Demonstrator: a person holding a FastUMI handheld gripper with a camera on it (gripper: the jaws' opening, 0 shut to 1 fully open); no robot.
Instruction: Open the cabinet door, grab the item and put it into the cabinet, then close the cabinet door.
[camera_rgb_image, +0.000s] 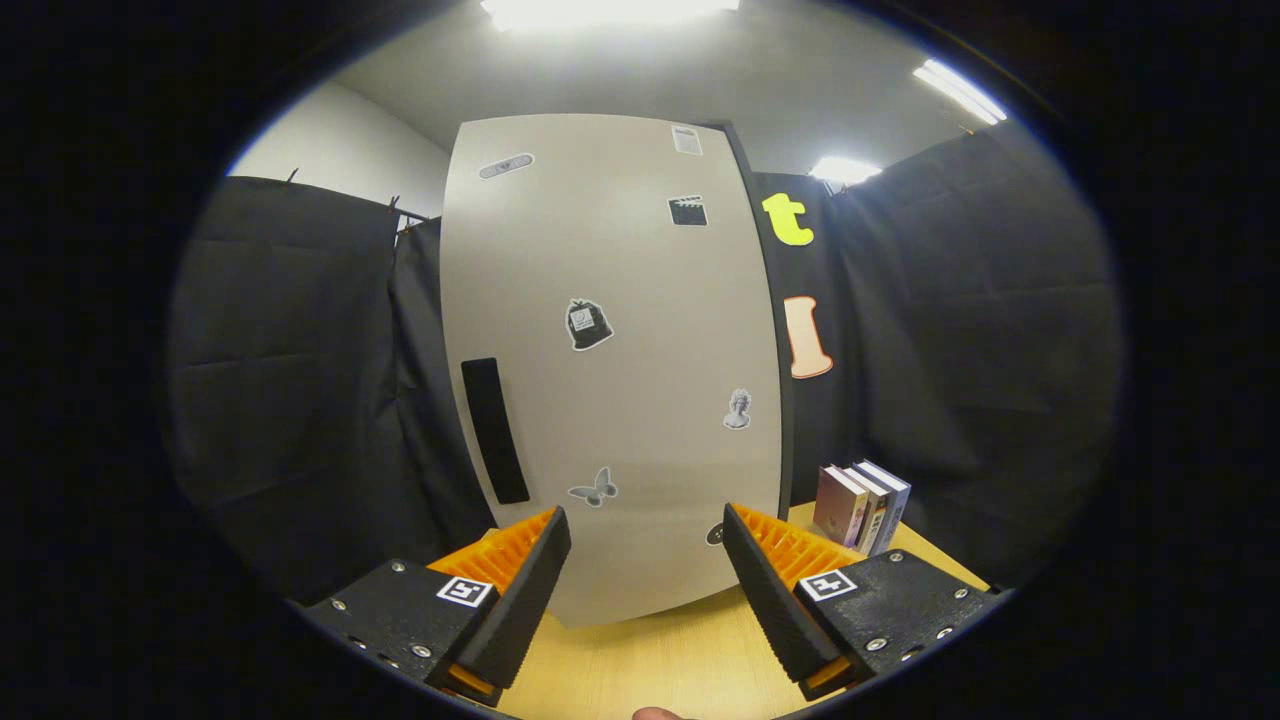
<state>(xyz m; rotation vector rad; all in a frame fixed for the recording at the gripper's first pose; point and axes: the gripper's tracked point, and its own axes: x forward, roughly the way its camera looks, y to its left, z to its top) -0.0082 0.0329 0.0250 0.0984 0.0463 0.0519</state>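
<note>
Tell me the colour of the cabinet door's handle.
Black: the handle on the pale grey cabinet door, seen in the gripper view.

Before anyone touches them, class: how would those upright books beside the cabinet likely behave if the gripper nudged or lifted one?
The books stand upright and lean slightly, so a nudge would probably tip them. Their hard covers look stiff, likely easy to pinch. The open gripper faces the closed cabinet door, its fingers apart and holding nothing.

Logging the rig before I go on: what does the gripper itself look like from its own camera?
The gripper has two wedge-shaped fingers with black ribbed pads on their inner faces and orange ribbed plastic behind. Each finger sits on a black block fixed with small silver screws, and each block carries a white square tag with a black pattern. No cables are visible. The fingers stand apart, open.
</note>
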